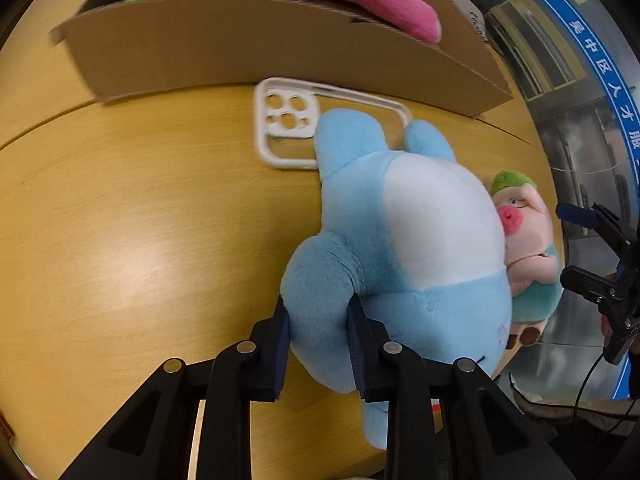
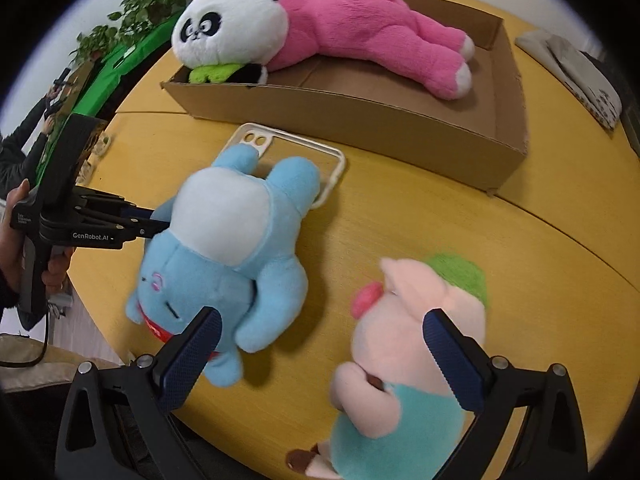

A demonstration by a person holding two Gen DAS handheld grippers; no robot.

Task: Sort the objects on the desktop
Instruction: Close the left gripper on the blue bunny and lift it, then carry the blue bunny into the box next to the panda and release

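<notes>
Left gripper (image 1: 318,334) pinches blue plush (image 1: 400,248) (face (image 2: 160,292) right-view only).

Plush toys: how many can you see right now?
3. A pink panda lies in the cardboard box; a blue one is on the table, pinched by the left gripper; a pig sits by the open right gripper. The box may hide more.

We see a soft, fuzzy blue plush toy (image 1: 400,248) on a smooth, shiny wood table (image 1: 120,240). The box (image 2: 360,120) is dull brown cardboard. The phone case (image 1: 280,120) looks like smooth plastic.
</notes>
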